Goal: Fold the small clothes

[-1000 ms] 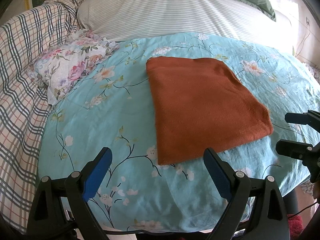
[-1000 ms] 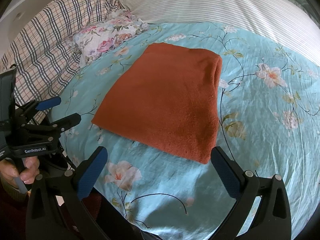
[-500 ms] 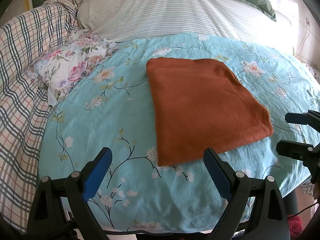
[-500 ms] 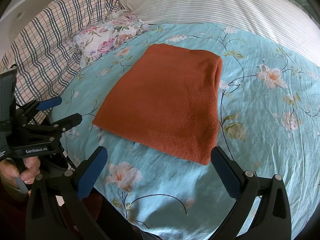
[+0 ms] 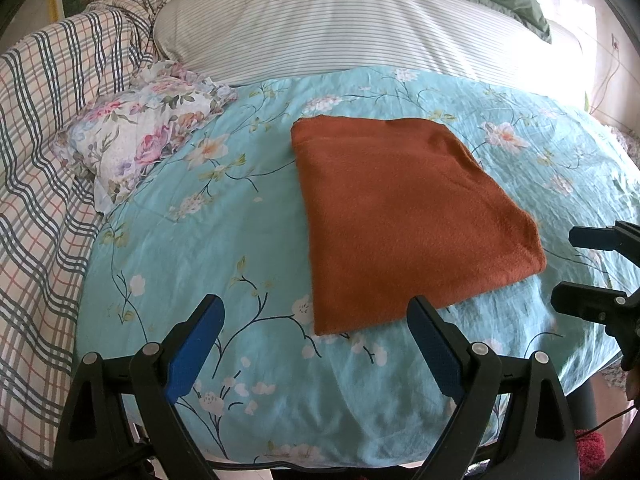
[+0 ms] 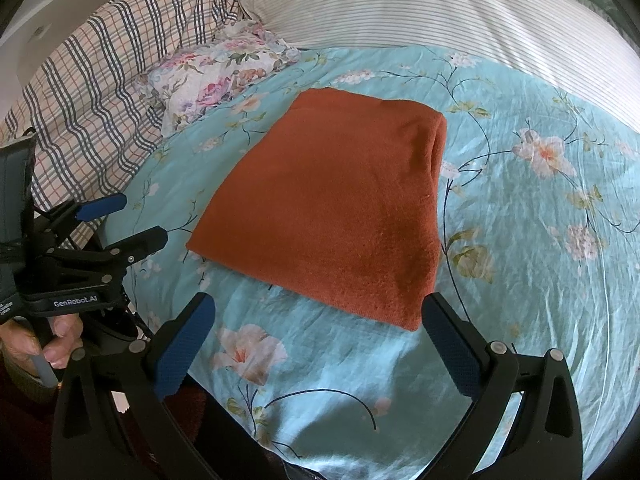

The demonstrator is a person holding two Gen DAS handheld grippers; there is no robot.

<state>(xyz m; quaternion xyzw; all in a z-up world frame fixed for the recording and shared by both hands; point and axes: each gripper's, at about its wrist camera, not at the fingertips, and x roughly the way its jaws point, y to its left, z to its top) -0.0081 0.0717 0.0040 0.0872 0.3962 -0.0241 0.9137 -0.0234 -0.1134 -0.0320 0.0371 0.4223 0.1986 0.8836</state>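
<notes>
Both grippers, left gripper (image 5: 314,322) and right gripper (image 6: 318,318), hung with fingers spread wide, gripping nothing. The rust-orange folded cloth (image 5: 404,216) lay flat at 12 o'clock on the turquoise floral sheet (image 5: 224,240), apparently between folds; next, its near edge wanted pinching. Open sheet surrounded it; a floral pillow (image 5: 140,148) sat at 10 o'clock.

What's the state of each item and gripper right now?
orange cloth: folded into a flat rectangle, lying on the bed, not gripped.
floral cloth: crumpled, unfolded, beside the plaid blanket.
teal floral sheet: spread out, lightly wrinkled.
left gripper: open, empty, short of the orange cloth.
right gripper: open, empty, near its closest corner.
</notes>
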